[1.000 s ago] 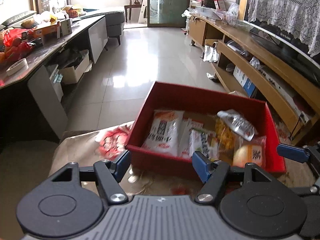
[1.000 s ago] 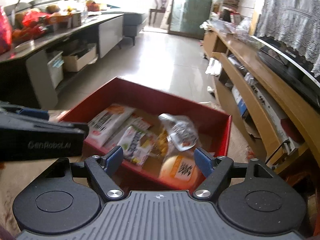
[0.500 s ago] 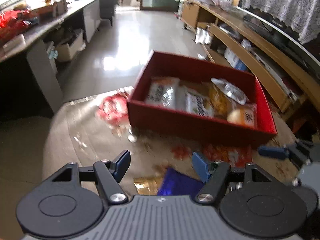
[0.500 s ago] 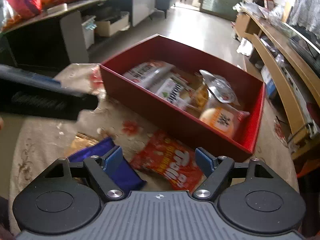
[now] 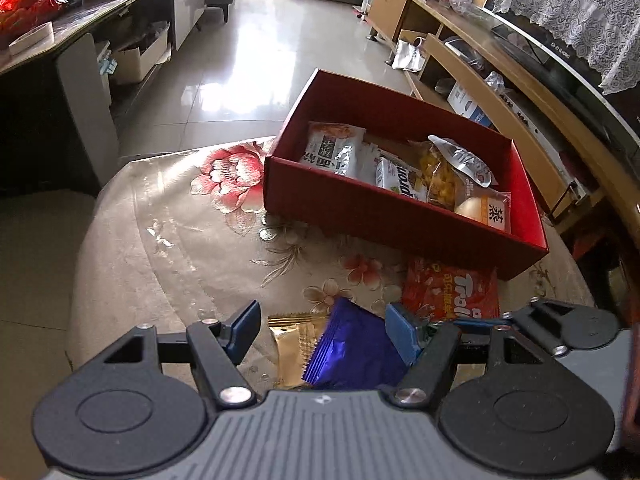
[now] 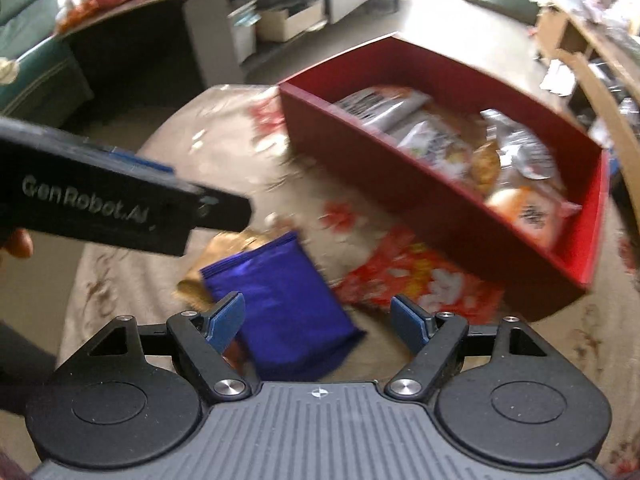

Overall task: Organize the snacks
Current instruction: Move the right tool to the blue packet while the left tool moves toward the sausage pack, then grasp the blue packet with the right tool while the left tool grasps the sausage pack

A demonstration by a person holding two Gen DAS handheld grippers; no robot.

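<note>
Both tongs open and empty over a floral tabletop, loose snacks below, red box beyond.

Left tongs [image 5: 320,330] stand parted, gripping nothing; between and beneath them lie a purple packet [image 5: 354,354] overlapping a gold packet [image 5: 294,342]. Right tongs [image 6: 318,318] likewise parted and empty above the same purple packet [image 6: 280,304]; the view is blurred. Just past the left tongs' right-hand tip lies a red Trolli bag [image 5: 452,294], close to the near wall of the red box [image 5: 360,204]. The box holds several snack packets [image 5: 400,168]. All rest on the tabletop [image 5: 180,240], covered with a beige flowered cloth. Beyond: glossy tiled floor [image 5: 248,64], a dark cluttered counter [image 5: 80,12] far left, a long wooden shelf unit [image 5: 500,80] far right.
</note>
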